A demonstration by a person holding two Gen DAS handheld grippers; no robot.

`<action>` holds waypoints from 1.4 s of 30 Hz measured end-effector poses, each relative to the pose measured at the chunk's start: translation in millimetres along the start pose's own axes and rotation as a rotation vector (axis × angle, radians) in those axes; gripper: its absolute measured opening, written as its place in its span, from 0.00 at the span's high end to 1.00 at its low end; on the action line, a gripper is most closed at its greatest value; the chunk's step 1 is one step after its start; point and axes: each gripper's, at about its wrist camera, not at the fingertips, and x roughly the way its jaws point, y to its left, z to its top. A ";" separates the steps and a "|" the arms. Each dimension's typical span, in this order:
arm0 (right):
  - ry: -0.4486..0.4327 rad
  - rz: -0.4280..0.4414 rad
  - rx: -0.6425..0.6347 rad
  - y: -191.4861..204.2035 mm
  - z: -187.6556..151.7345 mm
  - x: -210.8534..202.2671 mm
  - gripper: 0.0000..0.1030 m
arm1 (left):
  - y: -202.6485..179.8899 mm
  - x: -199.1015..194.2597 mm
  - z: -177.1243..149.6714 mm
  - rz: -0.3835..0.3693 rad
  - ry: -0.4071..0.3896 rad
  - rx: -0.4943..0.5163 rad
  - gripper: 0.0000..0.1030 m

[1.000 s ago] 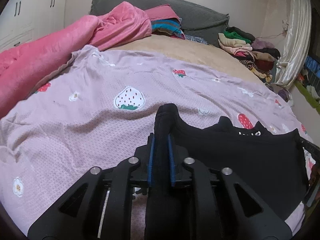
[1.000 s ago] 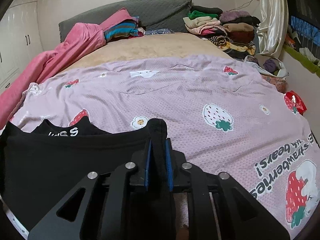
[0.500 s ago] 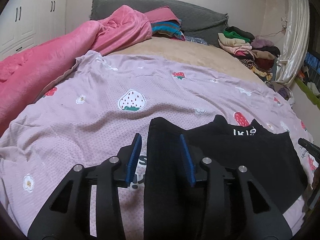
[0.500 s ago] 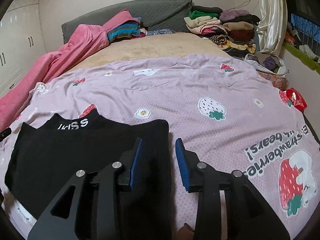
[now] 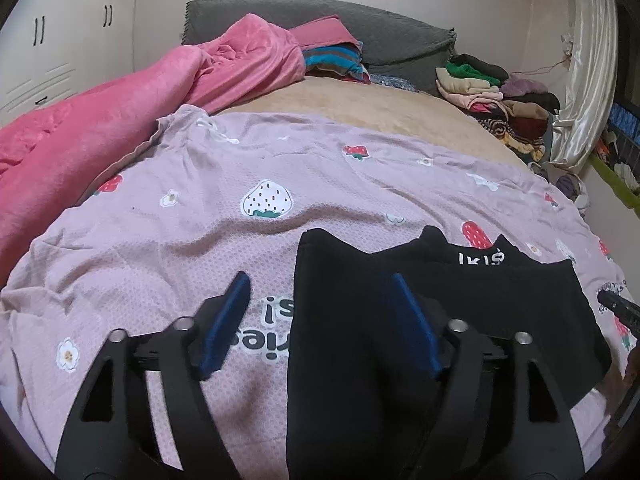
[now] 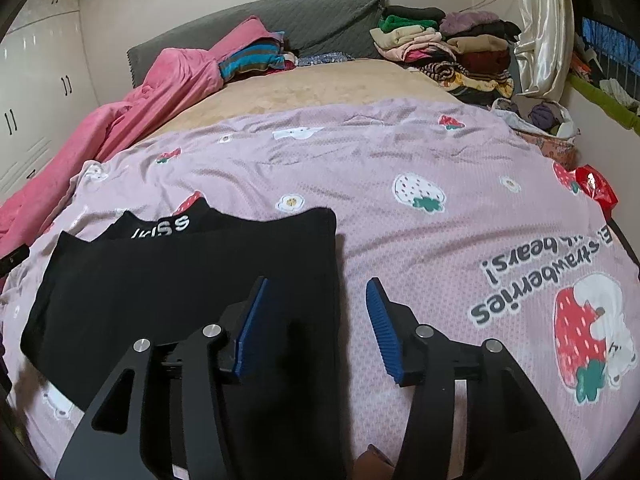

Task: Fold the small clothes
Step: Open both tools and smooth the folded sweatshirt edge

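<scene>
Release is the step in hand, and both claws have just been opening. Starting at nine o'clock on the bed, the pink blanket (image 5: 132, 112) lies bunched along the edge, well apart from the work. The strawberry sheet (image 5: 224, 168) covers the near half of the bed and carries the black garment (image 5: 500, 312), which lies flat at about five o'clock in the left wrist view, its white-lettered band (image 5: 480, 258) pointing to twelve.

The left claw (image 5: 320, 304) stands wide, with the garment's left folded edge lying between its blue pads (image 5: 226, 316) but pressed by neither; it grips nothing. To do this well, I judge it should draw straight back toward six o'clock and slightly up, so the inner pad does not drag the fold open.

In the right wrist view the same garment (image 6: 192, 280) sits at nine o'clock, its right edge running between the pads of the right claw (image 6: 316, 300). That claw is about half open and holds nothing; the cloth lies loose beneath it. It needs the same clean retreat, and both claws pulling away together should keep the edges square.

Next comes, I judge, a fold of the near hem up toward the band. At two o'clock a pile of clothes (image 6: 448, 48) waits near the headboard (image 6: 304, 20).
</scene>
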 end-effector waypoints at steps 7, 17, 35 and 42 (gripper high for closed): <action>0.024 0.014 0.009 -2.7 -16.7 -9.9 0.46 | -2.7 -9.4 -6.4 -0.004 0.001 0.003 0.30; 0.046 0.016 -0.029 8.7 -36.9 -28.9 0.43 | -14.9 -18.6 -28.1 -0.068 0.065 0.012 0.30; 0.128 0.066 -0.163 48.3 -71.5 -26.6 0.44 | -61.7 -7.5 -92.3 -0.115 0.272 0.135 0.60; 0.155 0.062 -0.120 42.2 -84.1 -20.8 0.45 | -57.1 -5.2 -97.5 -0.115 0.296 0.123 0.60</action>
